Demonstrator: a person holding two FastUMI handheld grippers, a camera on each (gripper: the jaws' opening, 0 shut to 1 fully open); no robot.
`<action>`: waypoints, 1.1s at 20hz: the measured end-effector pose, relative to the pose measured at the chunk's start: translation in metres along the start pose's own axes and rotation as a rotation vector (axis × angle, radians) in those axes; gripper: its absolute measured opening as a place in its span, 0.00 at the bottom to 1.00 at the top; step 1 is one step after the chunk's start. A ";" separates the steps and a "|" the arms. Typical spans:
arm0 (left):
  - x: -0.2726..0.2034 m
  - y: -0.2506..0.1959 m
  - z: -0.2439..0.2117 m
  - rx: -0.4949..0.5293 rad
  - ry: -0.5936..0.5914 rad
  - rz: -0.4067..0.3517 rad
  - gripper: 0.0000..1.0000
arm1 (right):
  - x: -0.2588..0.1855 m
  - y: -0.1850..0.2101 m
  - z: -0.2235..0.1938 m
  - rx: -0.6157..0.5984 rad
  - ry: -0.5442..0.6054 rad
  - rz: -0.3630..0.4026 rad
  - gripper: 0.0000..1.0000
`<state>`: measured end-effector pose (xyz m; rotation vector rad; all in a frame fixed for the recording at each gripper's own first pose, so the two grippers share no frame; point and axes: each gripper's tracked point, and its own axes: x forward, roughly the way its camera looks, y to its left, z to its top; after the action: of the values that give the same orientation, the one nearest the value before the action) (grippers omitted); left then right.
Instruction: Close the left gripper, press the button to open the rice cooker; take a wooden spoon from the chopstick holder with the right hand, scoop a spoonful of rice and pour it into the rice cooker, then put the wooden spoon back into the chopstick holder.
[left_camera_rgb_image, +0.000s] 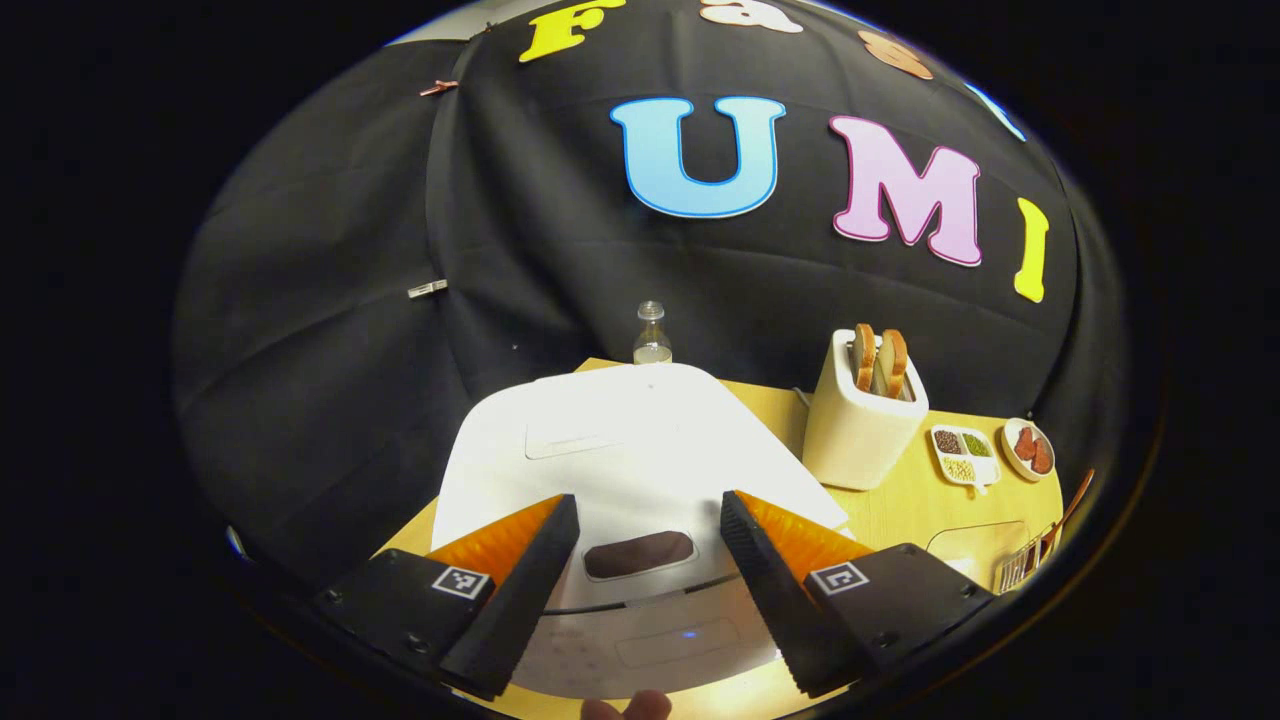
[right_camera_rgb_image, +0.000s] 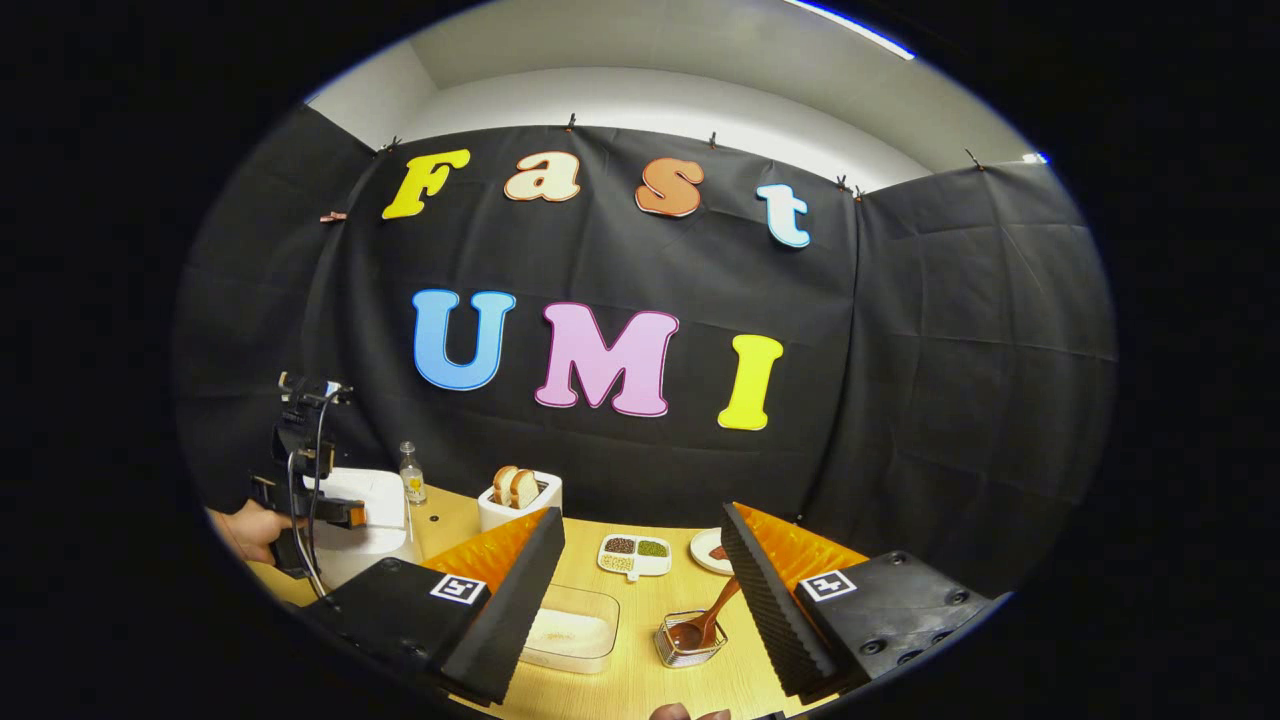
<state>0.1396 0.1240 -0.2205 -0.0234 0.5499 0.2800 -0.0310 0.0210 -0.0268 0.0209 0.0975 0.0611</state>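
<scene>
Rice cooker sits lid-down right under the left gripper, jaws wide apart and empty, while the wooden spoon leans handle up-right in the chopstick holder between the gaping, empty right gripper fingers.

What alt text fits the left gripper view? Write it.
The left gripper, fingers open, hovers over a closed white rice cooker. Behind it stand a glass bottle and a toaster holding bread on a wooden table.
</scene>
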 end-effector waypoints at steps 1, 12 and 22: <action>0.000 0.000 0.000 0.000 -0.014 0.005 1.00 | 0.000 0.001 -0.001 0.002 0.002 0.001 0.98; 0.002 -0.003 -0.009 -0.006 -0.037 0.013 1.00 | -0.005 0.000 -0.005 0.005 0.010 0.000 0.98; -0.008 -0.001 0.008 0.067 -0.036 0.008 0.97 | -0.009 -0.004 -0.006 0.022 0.009 -0.004 0.98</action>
<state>0.1375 0.1215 -0.2098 0.0483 0.5237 0.2697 -0.0400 0.0165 -0.0321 0.0424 0.1068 0.0559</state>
